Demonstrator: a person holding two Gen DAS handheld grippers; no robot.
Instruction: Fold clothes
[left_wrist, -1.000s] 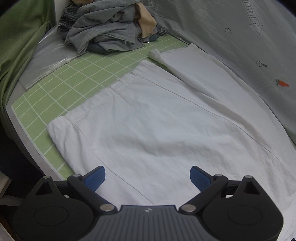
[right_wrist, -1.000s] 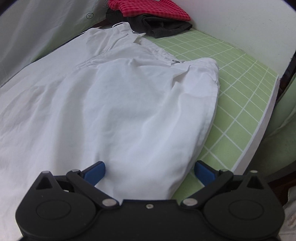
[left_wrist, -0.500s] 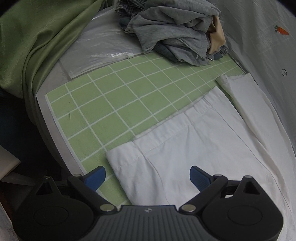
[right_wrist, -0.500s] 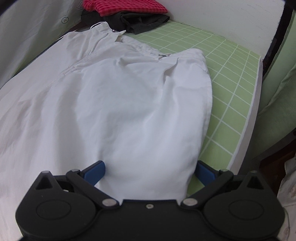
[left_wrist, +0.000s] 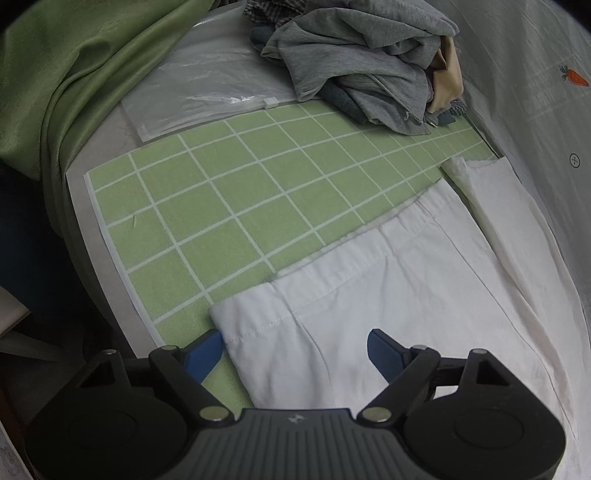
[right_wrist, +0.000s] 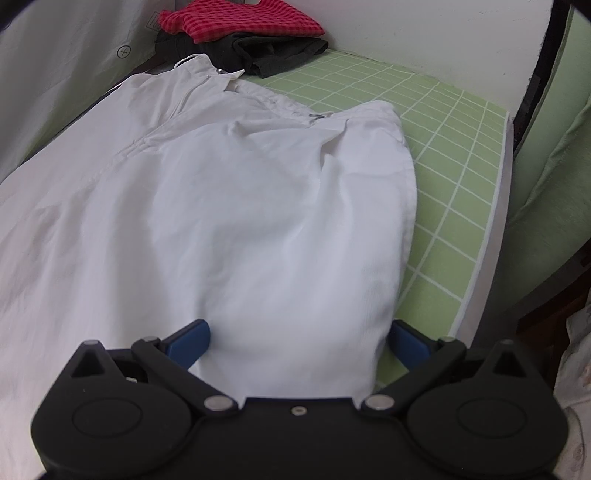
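Observation:
White trousers (left_wrist: 388, 295) lie flat on the green grid mat (left_wrist: 221, 206). In the left wrist view the hem end of a leg lies near me, with its corner between the open blue fingers of my left gripper (left_wrist: 295, 350). In the right wrist view the waist end of the trousers (right_wrist: 240, 206) spreads ahead, and my right gripper (right_wrist: 295, 339) is open with the near cloth edge bulging between its fingers. Neither gripper is closed on the cloth.
A heap of grey clothes (left_wrist: 369, 62) sits at the far end in the left wrist view, beside a clear plastic bag (left_wrist: 207, 85) and a green curtain (left_wrist: 74, 74). In the right wrist view, folded red (right_wrist: 240, 20) and dark (right_wrist: 273, 51) garments lie by the wall. The mat's edge (right_wrist: 491, 229) runs to the right.
My left gripper has swung left toward the hem corner, which now sits between its fingers. My right gripper has moved closer over the near cloth edge. Both stay open.

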